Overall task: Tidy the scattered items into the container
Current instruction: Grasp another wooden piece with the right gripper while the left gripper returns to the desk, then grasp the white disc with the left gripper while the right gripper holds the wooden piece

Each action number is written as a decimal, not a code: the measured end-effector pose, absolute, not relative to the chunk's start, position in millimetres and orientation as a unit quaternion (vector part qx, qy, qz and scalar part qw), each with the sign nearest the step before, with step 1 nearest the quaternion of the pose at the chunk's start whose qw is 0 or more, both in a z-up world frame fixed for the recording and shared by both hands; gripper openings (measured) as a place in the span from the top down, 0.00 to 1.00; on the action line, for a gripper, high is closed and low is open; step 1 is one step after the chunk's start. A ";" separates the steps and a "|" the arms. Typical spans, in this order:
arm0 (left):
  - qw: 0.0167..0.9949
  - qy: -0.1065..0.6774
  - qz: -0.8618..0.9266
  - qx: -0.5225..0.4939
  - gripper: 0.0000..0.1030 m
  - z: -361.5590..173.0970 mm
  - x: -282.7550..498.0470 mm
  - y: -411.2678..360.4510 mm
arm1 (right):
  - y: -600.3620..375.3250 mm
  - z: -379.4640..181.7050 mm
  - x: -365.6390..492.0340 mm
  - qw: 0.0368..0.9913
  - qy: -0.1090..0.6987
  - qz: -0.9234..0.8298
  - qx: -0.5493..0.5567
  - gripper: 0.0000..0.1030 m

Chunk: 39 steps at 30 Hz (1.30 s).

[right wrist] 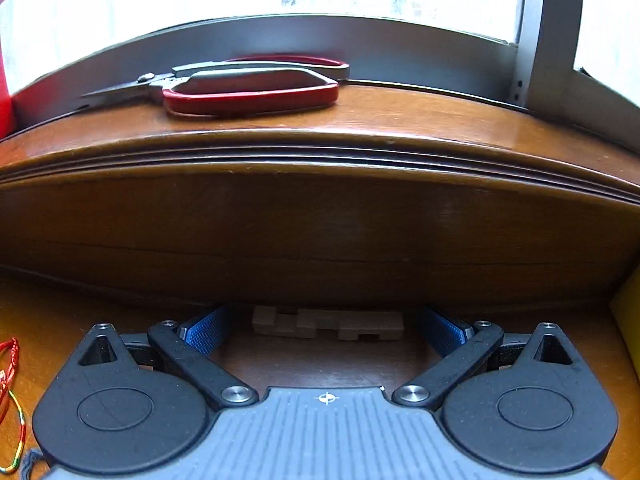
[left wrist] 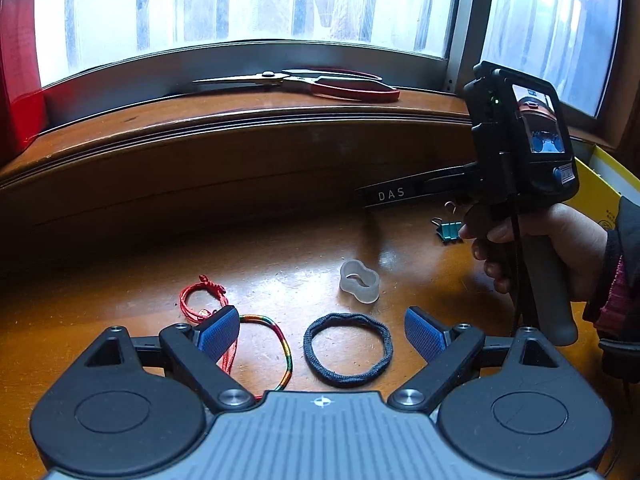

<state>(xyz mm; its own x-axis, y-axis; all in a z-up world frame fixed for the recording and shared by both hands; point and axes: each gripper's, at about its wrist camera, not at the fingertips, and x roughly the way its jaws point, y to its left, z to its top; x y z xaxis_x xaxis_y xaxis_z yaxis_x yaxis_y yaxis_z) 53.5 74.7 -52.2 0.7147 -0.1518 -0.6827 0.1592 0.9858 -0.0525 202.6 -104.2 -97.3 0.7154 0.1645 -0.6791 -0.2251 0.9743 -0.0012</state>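
In the left wrist view my left gripper [left wrist: 322, 330] is open above the wooden table [left wrist: 120, 340]. A dark hair tie [left wrist: 347, 349] lies between its fingers. A rainbow cord loop [left wrist: 276, 344] and a red cord bracelet [left wrist: 202, 298] lie by the left finger. A clear plastic ring piece [left wrist: 359, 281] lies farther off. A teal binder clip [left wrist: 449, 230] lies by the right hand. In the right wrist view my right gripper [right wrist: 324, 330] is open, low, with a pale wooden notched block [right wrist: 328, 323] between its fingertips against the sill's base. The yellow box [left wrist: 600, 192] stands at far right.
Red-handled scissors [right wrist: 248, 86] lie on the raised wooden window sill [right wrist: 360, 120] behind the table. A red box [left wrist: 16, 72] stands at the left by the window. The right hand-held gripper's body [left wrist: 520, 140] stands over the table's right side.
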 end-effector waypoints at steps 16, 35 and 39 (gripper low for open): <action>0.929 0.359 -0.090 0.000 0.12 -47.9 43.3 76.9 | -123.9 -84.8 177.3 0.926 0.360 0.109 -0.037 0.27; 0.889 0.365 -0.255 0.112 0.12 -68.3 -13.6 -13.0 | -214.6 -47.5 -21.7 0.928 0.372 0.020 0.020 0.27; 0.890 0.364 -0.239 0.133 0.13 -73.8 -13.7 -27.3 | -223.1 -65.1 -39.5 0.922 0.385 0.008 0.037 0.27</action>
<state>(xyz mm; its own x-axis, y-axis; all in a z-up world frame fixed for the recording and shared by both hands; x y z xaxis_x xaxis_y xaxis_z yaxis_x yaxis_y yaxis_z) -13.7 -27.3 -73.8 0.6205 -0.3277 -0.7125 0.5217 0.8508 0.0630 -39.5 -223.1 -65.1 0.7036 0.0429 -0.7092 0.0140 0.9971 0.0743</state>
